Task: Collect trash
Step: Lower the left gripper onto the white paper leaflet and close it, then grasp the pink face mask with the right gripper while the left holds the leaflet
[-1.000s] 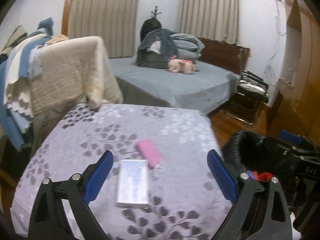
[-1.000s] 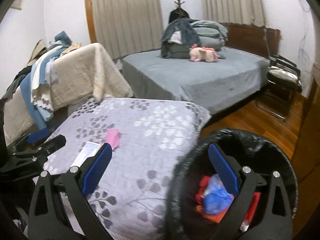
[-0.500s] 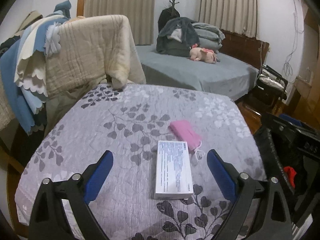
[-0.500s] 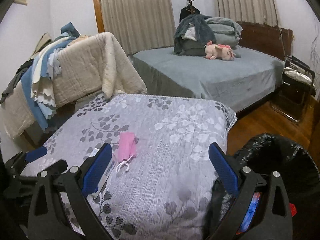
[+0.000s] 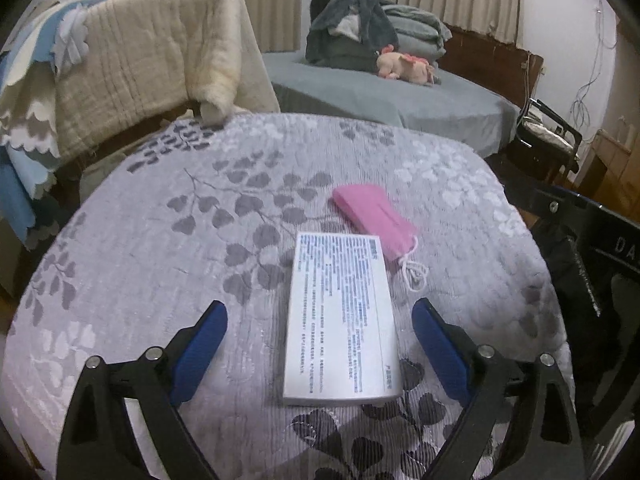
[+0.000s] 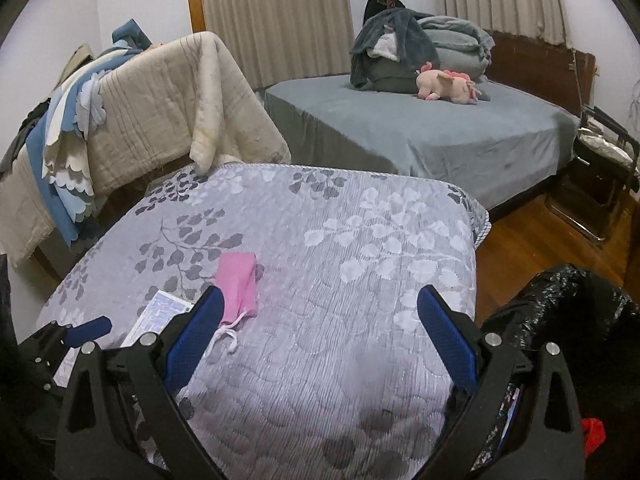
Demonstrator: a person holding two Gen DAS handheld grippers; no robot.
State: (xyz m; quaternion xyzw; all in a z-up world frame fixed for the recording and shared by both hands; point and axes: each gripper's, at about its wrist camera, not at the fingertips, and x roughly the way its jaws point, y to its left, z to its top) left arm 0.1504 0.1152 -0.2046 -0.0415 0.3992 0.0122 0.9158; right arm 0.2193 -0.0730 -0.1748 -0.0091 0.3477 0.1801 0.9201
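A flat white box (image 5: 342, 316) with blue print lies on the grey leaf-patterned table cover (image 5: 168, 248). A folded pink face mask (image 5: 374, 216) with a white ear loop rests just beyond it, touching its far right corner. My left gripper (image 5: 320, 340) is open, its blue fingers on either side of the box's near half. In the right wrist view the mask (image 6: 236, 288) lies by the left fingertip, and the box (image 6: 160, 314) is half hidden behind that finger. My right gripper (image 6: 320, 324) is open and empty over the cover. A black trash bag (image 6: 576, 320) stands at the table's right.
A chair draped with beige and blue blankets (image 6: 132, 120) stands behind the table on the left. Beyond is a grey bed (image 6: 420, 132) with folded bedding and a pink plush toy (image 6: 448, 86). A black folding chair (image 6: 600, 152) stands on the wooden floor (image 6: 524, 240) at right.
Both grippers have moved left and forward over the table. The left one closed in on the white box, which now lies between its fingers. The right one swung away from the bag's opening.
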